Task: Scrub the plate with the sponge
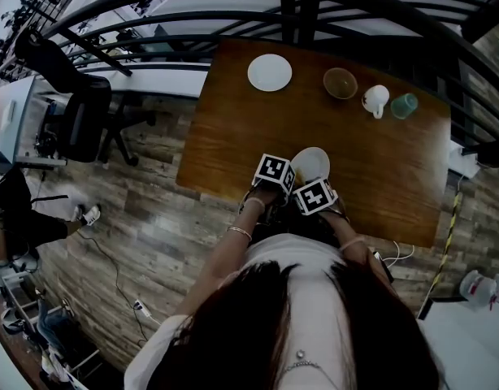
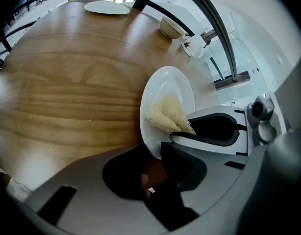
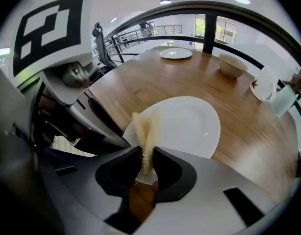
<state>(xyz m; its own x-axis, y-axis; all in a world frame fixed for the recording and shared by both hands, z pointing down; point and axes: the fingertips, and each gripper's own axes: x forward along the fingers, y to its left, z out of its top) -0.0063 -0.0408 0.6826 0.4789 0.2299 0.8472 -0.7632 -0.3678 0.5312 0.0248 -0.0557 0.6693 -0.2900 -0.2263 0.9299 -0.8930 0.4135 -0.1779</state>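
Plate (image 3: pixel 185 124) at the counter's (image 1: pixel 233 120) near edge is pinched by its rim in the left gripper (image 2: pixel 155 155) jaws; sponge (image 3: pixel 145 131), clamped in the right gripper (image 3: pixel 146 163) jaws, is best pressed flat and swept across the plate's whole face.

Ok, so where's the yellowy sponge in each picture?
Head view: the sponge cannot be made out.
Left gripper view: sponge at centre, against the plate.
Right gripper view: sponge low centre, pinched in the right gripper.
Shared landmark: the white plate, in all three views.
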